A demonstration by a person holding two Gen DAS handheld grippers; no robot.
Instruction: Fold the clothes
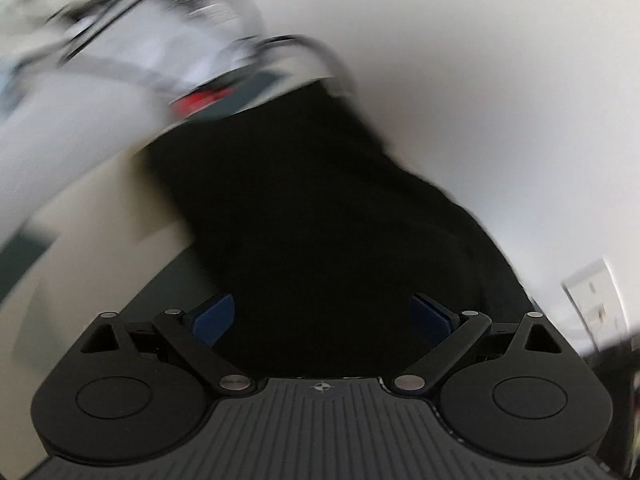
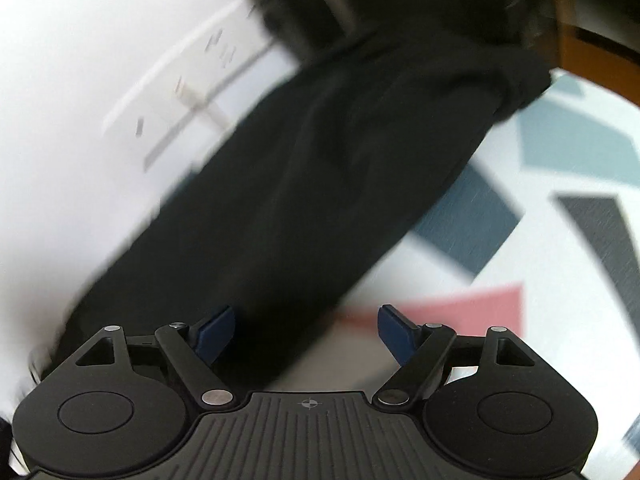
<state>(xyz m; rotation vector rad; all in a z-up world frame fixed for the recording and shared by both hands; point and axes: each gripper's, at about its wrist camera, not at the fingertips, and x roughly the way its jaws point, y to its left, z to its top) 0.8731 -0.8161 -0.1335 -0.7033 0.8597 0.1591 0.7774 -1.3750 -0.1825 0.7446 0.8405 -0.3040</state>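
Observation:
A black garment (image 1: 320,208) lies stretched out ahead of my left gripper (image 1: 323,316), blurred by motion. The blue pads (image 1: 214,316) stand wide apart with nothing pressed between them; the cloth lies beyond and beneath them. In the right wrist view the same black garment (image 2: 304,168) runs diagonally from lower left to upper right over a patterned cloth (image 2: 560,240). My right gripper (image 2: 307,334) is open above the garment's near end, its pads (image 2: 214,334) apart and gripping nothing.
A white wall (image 1: 480,100) with a socket plate (image 1: 596,296) is at the right of the left wrist view. Blurred white and grey equipment with a red spot (image 1: 200,100) sits at the upper left. A brown wooden edge (image 2: 592,56) borders the patterned cloth at upper right.

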